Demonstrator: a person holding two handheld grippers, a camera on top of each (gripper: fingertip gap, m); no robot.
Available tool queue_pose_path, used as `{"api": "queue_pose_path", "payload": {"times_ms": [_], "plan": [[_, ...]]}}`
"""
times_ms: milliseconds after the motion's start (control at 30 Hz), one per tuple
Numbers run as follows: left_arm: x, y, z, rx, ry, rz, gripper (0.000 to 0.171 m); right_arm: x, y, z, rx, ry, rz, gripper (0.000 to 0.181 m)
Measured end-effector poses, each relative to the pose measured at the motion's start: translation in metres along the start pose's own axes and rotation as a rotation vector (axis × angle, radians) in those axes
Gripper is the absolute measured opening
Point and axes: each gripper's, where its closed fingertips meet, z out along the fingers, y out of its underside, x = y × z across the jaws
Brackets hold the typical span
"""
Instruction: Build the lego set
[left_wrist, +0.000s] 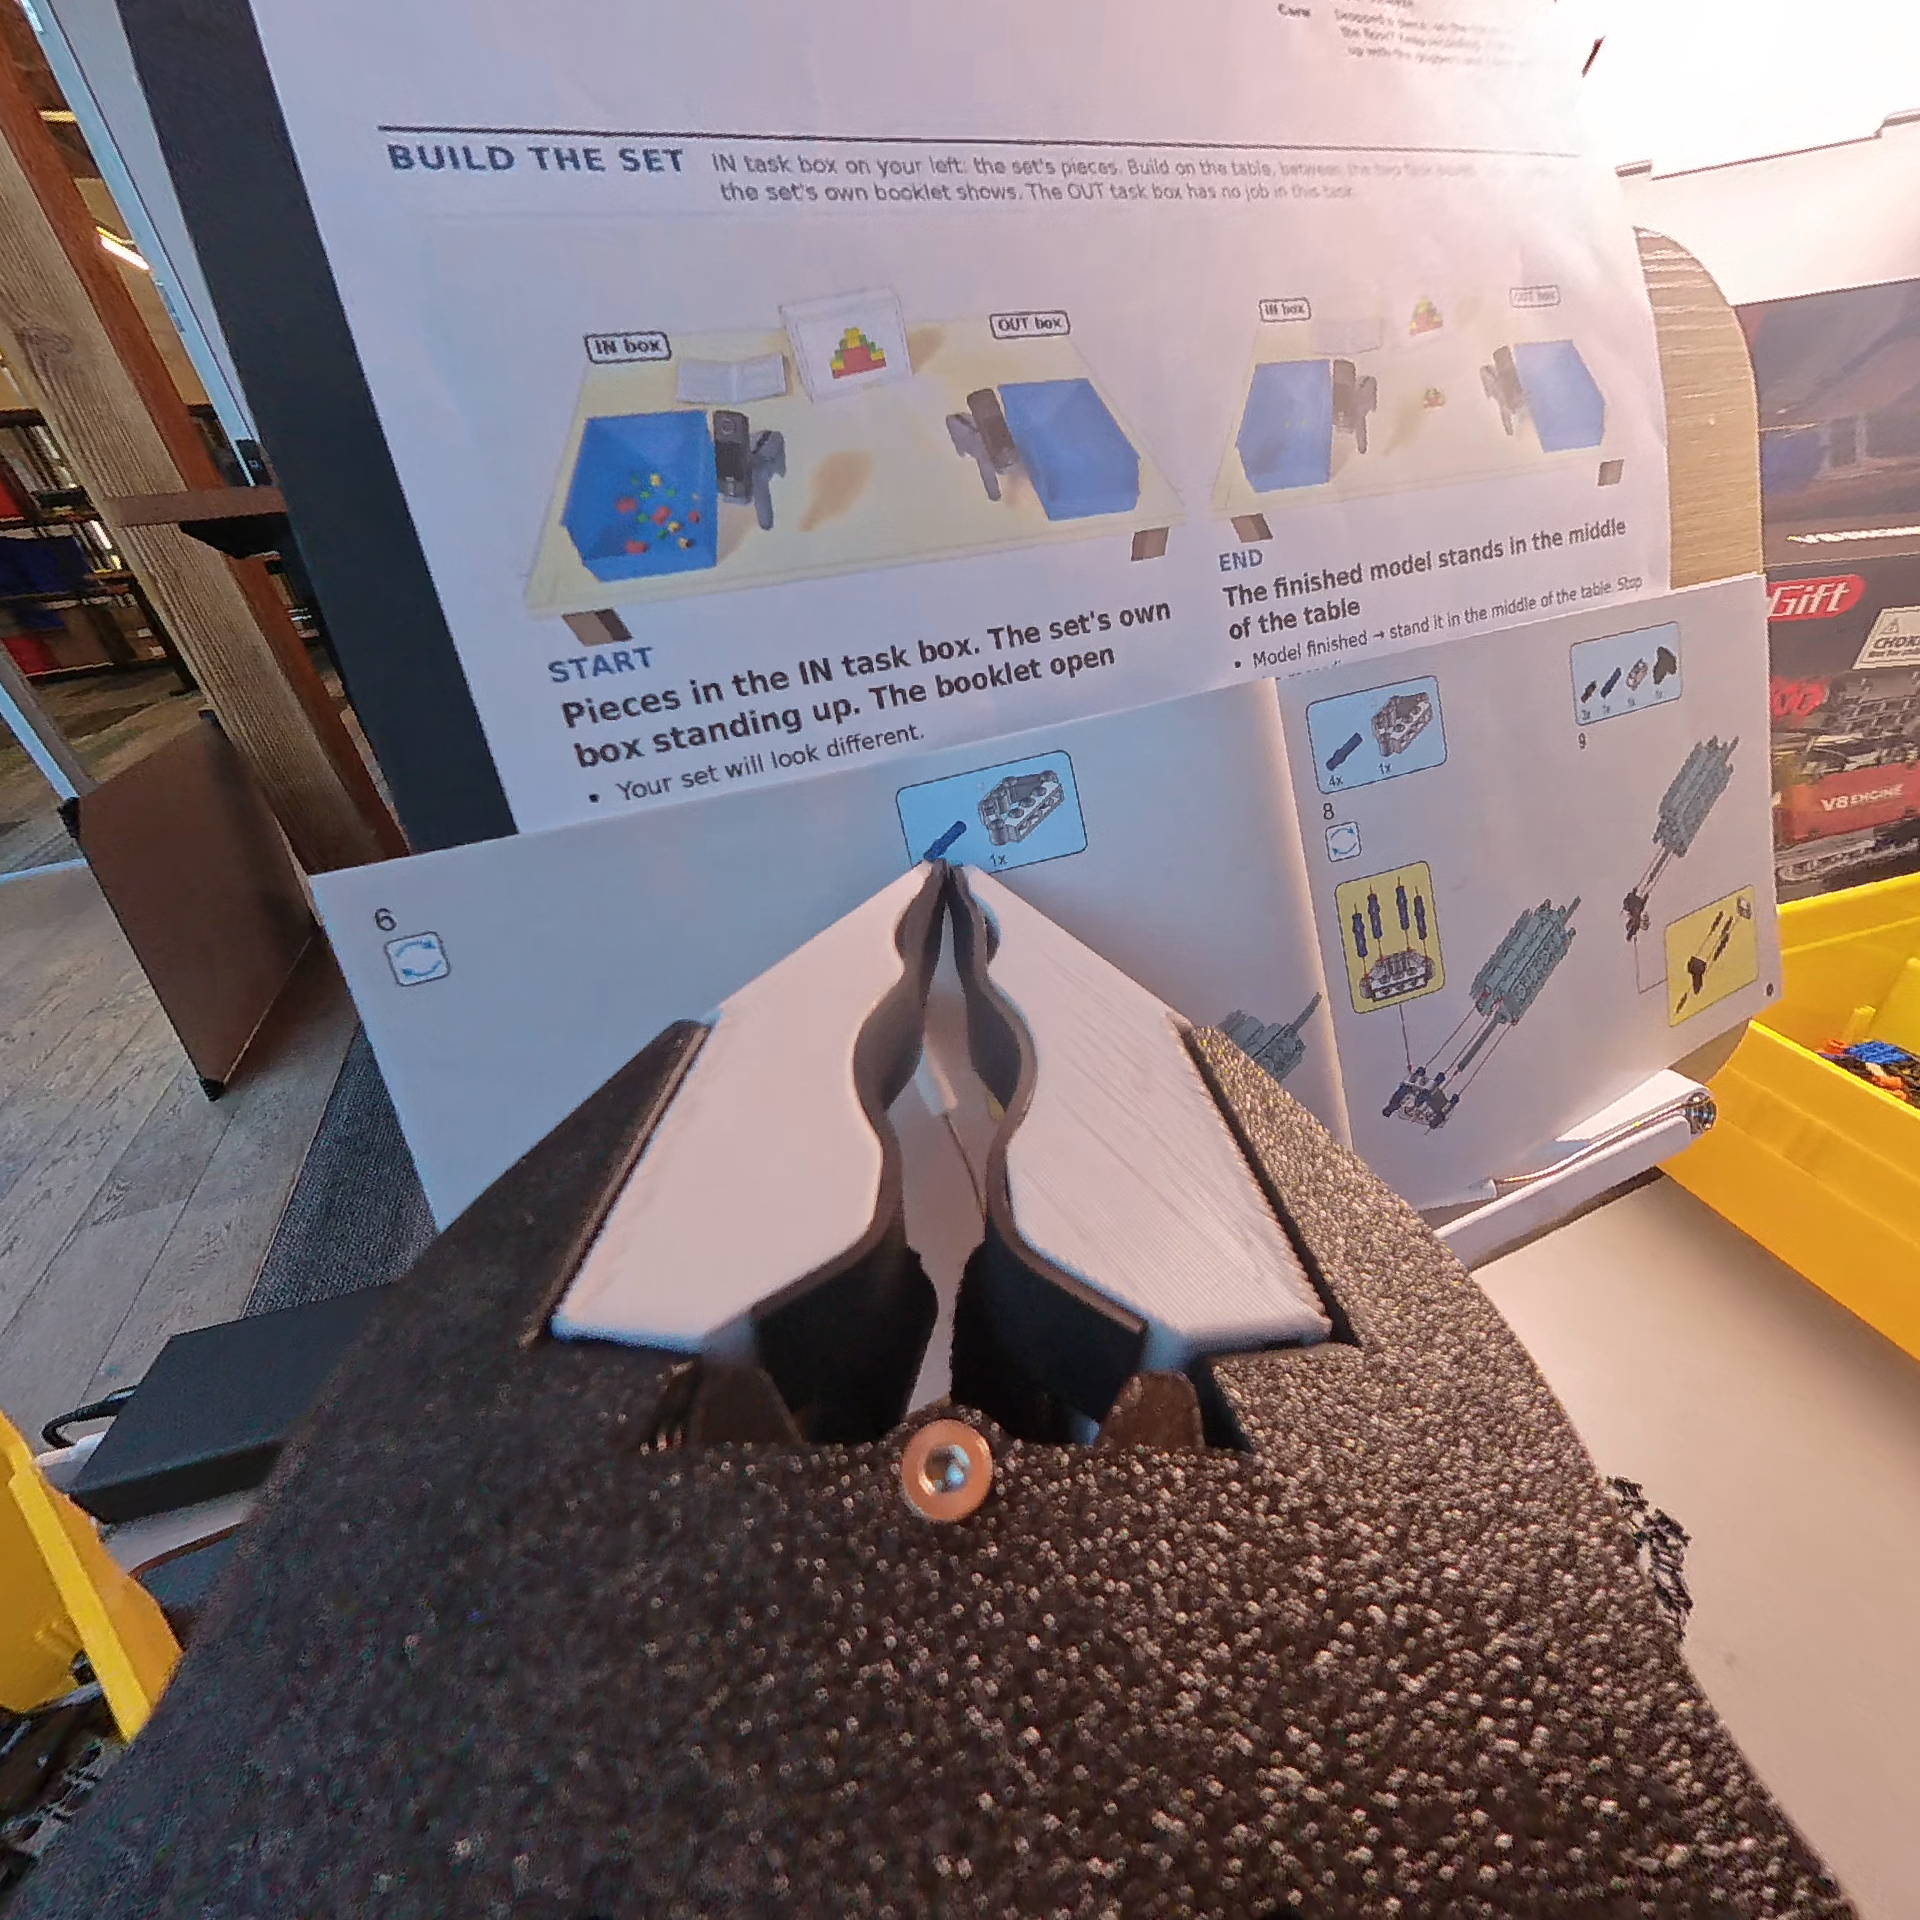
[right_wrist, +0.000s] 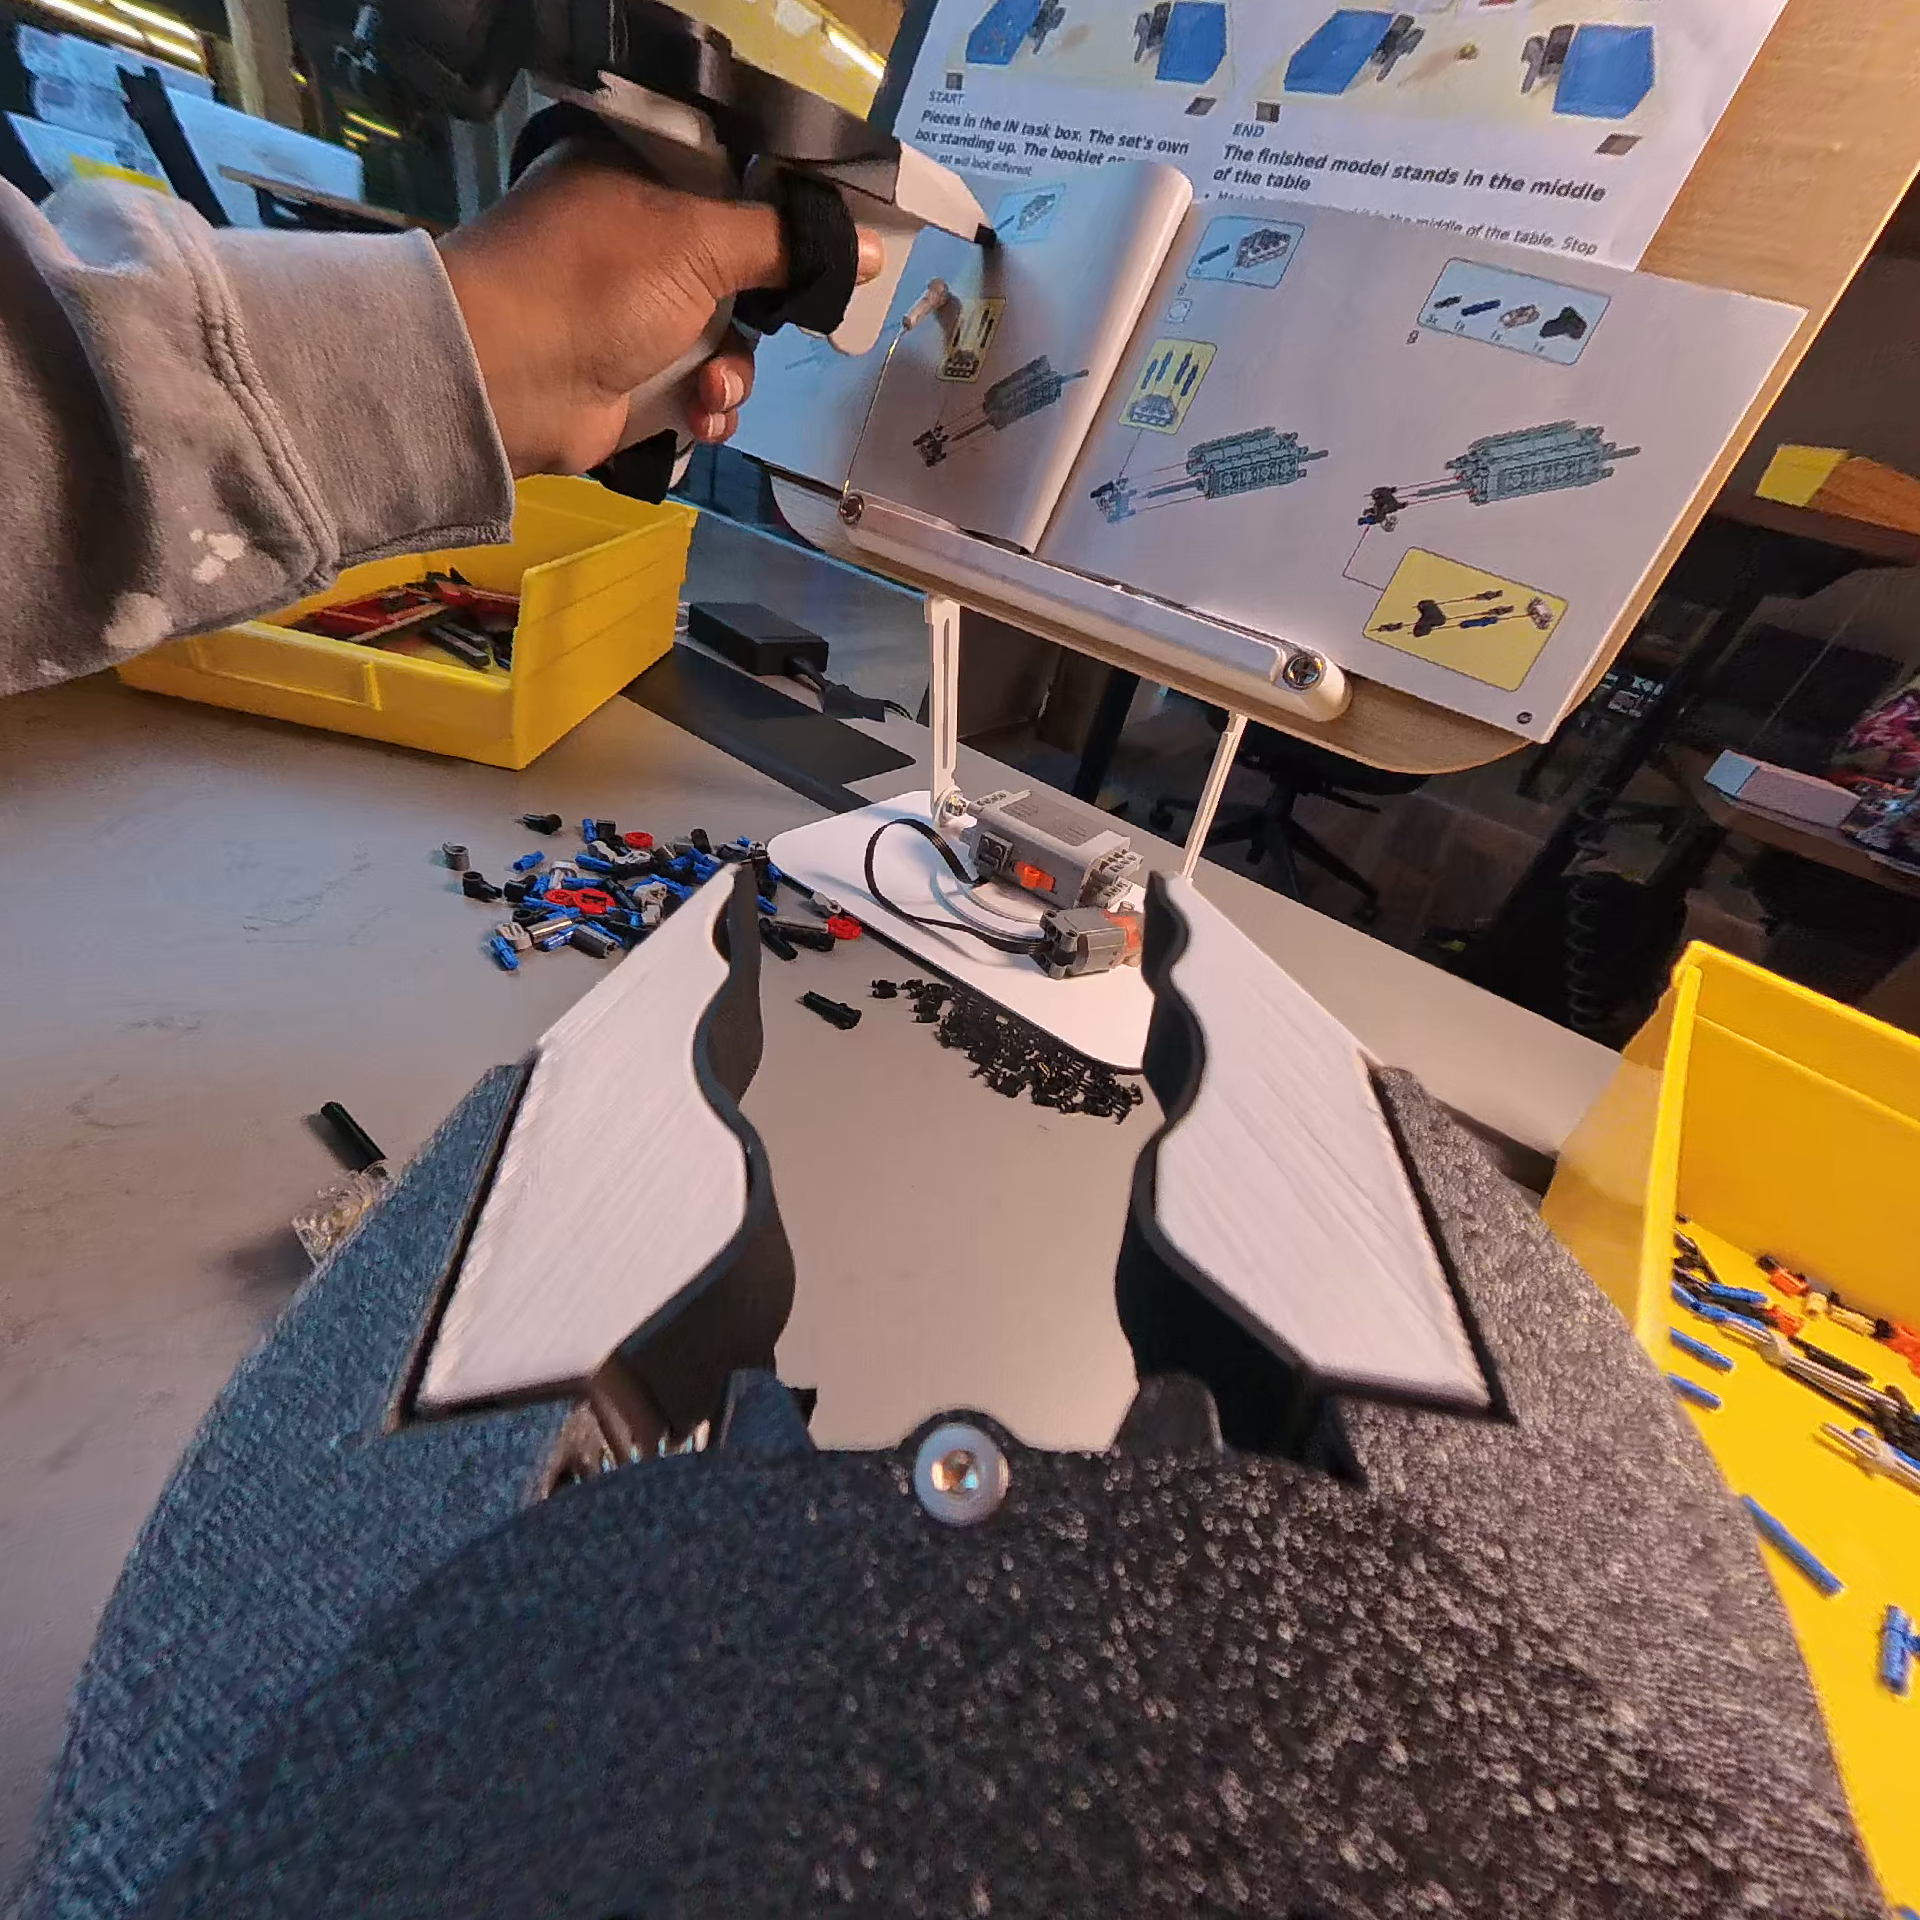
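Observation:
My left gripper (left_wrist: 943, 873) is shut, its tips pressed against the left page of an open building booklet (left_wrist: 675, 987) on a tilted wooden stand. In the right wrist view a hand holds that gripper (right_wrist: 977, 231) at the page's upper part, and the page (right_wrist: 1039, 343) curls away from the spine. I cannot tell whether paper is pinched. My right gripper (right_wrist: 951, 883) is open and empty above the table. It faces a pile of small black pins (right_wrist: 1029, 1060) and a grey battery box (right_wrist: 1049, 836) wired to a grey motor (right_wrist: 1086, 935).
Loose blue, red, grey and black parts (right_wrist: 603, 894) lie left of the stand's white base (right_wrist: 1101, 1023). Yellow bins with parts stand at the left (right_wrist: 468, 717) and right (right_wrist: 1766, 1091). A printed sheet (left_wrist: 935, 416) hangs above the booklet. A black axle (right_wrist: 348, 1132) lies near my left finger. My hands' fingertips stand some 30 centimeters from each other. The grey motor (right_wrist: 1086, 935) lies around 20 centimeters away from my right fingertips.

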Motion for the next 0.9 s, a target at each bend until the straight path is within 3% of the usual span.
{"api": "queue_pose_path", "payload": {"times_ms": [600, 900], "plan": [[0.011, 0.005, 0.003, 0.035, 0.04, 0.006, 0.0, -0.006, 0.018, 0.006, -0.037, -0.021, -0.008, 0.068], [0.01, 0.007, 0.006, 0.046, 0.021, 0.082, 0.0, -0.008, 0.018, 0.007, -0.034, -0.03, -0.019, 0.066]]}}
